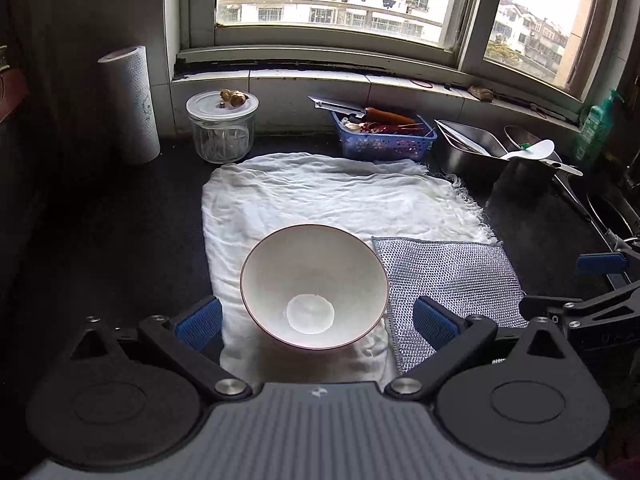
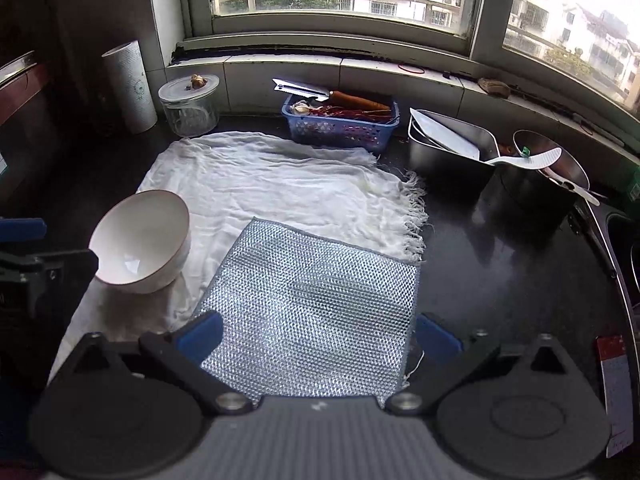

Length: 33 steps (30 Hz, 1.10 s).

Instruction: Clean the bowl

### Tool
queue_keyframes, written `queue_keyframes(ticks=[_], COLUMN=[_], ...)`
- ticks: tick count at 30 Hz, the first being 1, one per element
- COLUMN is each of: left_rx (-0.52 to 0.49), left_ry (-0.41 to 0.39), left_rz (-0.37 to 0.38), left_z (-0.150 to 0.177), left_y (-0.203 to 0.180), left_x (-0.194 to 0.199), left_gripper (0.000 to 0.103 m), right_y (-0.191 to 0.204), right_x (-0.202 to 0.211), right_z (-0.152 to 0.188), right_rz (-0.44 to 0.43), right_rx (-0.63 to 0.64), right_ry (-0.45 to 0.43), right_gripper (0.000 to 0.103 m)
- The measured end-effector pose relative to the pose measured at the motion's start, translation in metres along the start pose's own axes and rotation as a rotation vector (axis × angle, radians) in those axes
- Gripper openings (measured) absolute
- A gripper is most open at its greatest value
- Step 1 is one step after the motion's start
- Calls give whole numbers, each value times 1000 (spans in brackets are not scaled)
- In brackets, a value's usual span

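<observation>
A white bowl [image 1: 314,286] with a thin dark rim stands upright and empty on a white cloth [image 1: 320,196]. My left gripper [image 1: 316,323] is open, its blue pads [image 1: 200,322] flanking the bowl's near sides with a small gap on each side. A silver mesh scrubbing cloth [image 2: 312,316] lies flat to the right of the bowl [image 2: 140,240], partly on the white cloth [image 2: 272,184]. My right gripper [image 2: 319,338] hangs open over the mesh cloth's near edge with nothing held. The mesh cloth [image 1: 448,276] also shows in the left wrist view.
Along the back wall stand a paper towel roll [image 1: 130,106], a lidded glass jar [image 1: 222,126], a blue basket [image 1: 384,136] with a knife on it, a steel tray [image 1: 468,150] and a pot [image 2: 548,176] with a white paddle. A sink edge [image 2: 608,240] runs at the right.
</observation>
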<state>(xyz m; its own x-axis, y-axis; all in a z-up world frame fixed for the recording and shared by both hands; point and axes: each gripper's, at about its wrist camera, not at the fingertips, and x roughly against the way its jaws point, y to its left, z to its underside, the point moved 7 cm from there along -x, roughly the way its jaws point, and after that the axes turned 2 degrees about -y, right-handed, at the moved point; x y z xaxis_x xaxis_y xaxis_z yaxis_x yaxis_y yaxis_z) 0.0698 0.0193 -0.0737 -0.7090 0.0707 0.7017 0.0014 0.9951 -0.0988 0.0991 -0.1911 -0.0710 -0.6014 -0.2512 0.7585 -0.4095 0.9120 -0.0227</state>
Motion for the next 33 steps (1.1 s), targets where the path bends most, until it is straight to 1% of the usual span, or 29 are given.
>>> queue_keyframes(ticks=[3, 5, 6, 7, 10, 12, 16, 18, 24, 28, 33], left_rx=[3, 26, 31, 36, 51, 57, 73, 78, 51, 71, 57], left_ry=[-12, 6, 20, 34, 64, 88, 148, 167, 150, 156, 163], left_rz=[-17, -25, -46, -65, -79, -90, -84, -58, -72, -50, -46], left_z=[-6, -7, -6, -6, -3, -1, 8, 10, 8, 6, 7], left_y=[6, 13, 17, 21, 29, 34, 40, 39, 35, 35, 33], left_x=[-6, -15, -22, -28, -42, -52, -68, -72, -77, -81, -84], left_gripper=[93, 90, 88, 86, 84, 81, 81, 81, 78, 78, 78], right_y=[-3, -3, -2, -1, 2, 5, 10, 11, 8, 6, 3], right_x=[-10, -18, -24, -30, -47, -56, -69, -74, -91, -103, -110], right_z=[-1, 0, 1, 2, 8, 11, 16, 17, 18, 20, 19], right_rz=[-23, -39, -42, -46, -47, -55, -76, -85, -89, -77, -91], right_rx=[-1, 4, 14, 29, 69, 89, 118, 123, 132, 143, 133], right_ry=[4, 17, 22, 30, 52, 64, 74, 77, 98, 116, 123], right_gripper=[102, 102, 99, 93, 89, 89, 89, 89, 89, 89, 92])
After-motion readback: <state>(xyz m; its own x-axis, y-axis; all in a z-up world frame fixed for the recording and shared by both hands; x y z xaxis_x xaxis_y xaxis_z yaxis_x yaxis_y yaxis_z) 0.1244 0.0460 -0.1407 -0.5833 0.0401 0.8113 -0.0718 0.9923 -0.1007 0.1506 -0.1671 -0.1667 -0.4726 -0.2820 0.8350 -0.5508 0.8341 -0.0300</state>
